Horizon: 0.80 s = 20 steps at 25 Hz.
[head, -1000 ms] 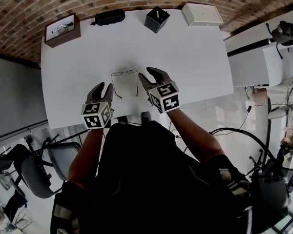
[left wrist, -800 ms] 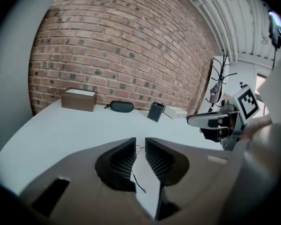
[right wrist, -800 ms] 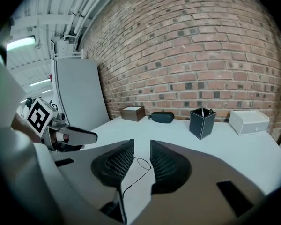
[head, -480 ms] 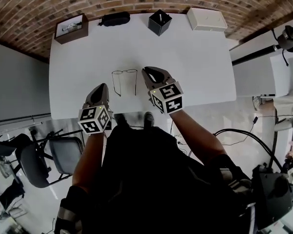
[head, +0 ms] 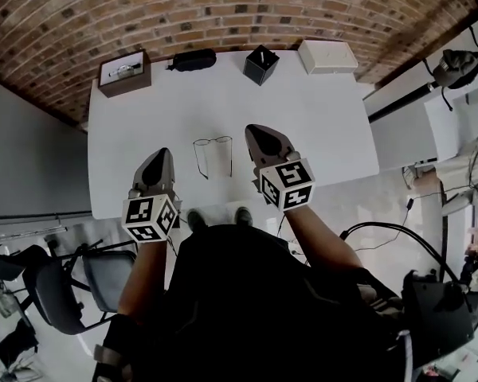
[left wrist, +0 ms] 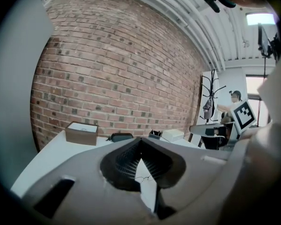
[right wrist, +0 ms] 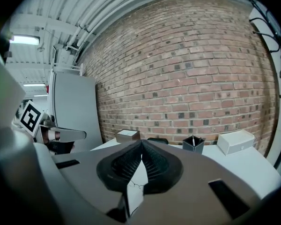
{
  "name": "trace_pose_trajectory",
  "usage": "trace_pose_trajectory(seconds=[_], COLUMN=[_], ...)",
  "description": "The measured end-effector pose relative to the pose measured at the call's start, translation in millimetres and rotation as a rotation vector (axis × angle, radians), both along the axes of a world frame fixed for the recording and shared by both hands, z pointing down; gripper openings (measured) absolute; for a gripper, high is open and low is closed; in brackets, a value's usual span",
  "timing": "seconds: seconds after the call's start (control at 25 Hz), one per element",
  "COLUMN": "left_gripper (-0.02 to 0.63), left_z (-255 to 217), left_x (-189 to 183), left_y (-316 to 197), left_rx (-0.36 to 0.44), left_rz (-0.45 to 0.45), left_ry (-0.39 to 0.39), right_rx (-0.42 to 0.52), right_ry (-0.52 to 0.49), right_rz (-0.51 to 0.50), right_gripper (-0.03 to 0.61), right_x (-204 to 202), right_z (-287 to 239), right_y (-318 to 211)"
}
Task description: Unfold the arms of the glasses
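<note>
**Thin-framed glasses lying between two closed tools**

The glasses (head: 213,143) lie flat on the desk (head: 319,118), arms apparently already spread. The left hand-held gripper (head: 162,154) and right hand-held gripper (head: 258,134) flank them, both clenched on nothing, the right's jaws just closed. The frame is probably light and easily bent, so grasp an arm near its hinge.

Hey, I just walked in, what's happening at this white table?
A person holds a two-jaw gripper in each hand above the table. The glasses lie on it between the two, arms already spread open toward the person. The left gripper and the right gripper are both shut on nothing, the right jaws having just closed.
</note>
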State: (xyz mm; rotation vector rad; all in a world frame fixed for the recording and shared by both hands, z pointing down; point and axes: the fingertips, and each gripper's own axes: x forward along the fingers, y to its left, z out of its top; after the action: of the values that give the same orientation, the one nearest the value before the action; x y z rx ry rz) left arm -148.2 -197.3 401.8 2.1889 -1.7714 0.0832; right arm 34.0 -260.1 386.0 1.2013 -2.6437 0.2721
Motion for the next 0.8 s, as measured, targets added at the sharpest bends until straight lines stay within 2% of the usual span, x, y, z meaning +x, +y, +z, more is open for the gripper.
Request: trace_pose_trajectory(seconds=[0.12,0.28,0.8], left_gripper=[0.011,0.011,0.01], left_z=[-12,-23,-37], left_x=[-10,-13,-6], left_y=[5,7,17], left_rx=[0.028,0.041,0.074], left_rz=[-0.009,-0.013,-0.015], left_ry=[0.008,0.017,0.001], right_rx=[0.046,0.057,0.101], right_ry=[0.0,-0.013,-0.002], right_rz=[0.048,0.074,0.043], right_gripper=[0.009,0.009,0.009], right_x=[4,9,2], right_z=[-19,-35,-44], right_y=[4,4,11])
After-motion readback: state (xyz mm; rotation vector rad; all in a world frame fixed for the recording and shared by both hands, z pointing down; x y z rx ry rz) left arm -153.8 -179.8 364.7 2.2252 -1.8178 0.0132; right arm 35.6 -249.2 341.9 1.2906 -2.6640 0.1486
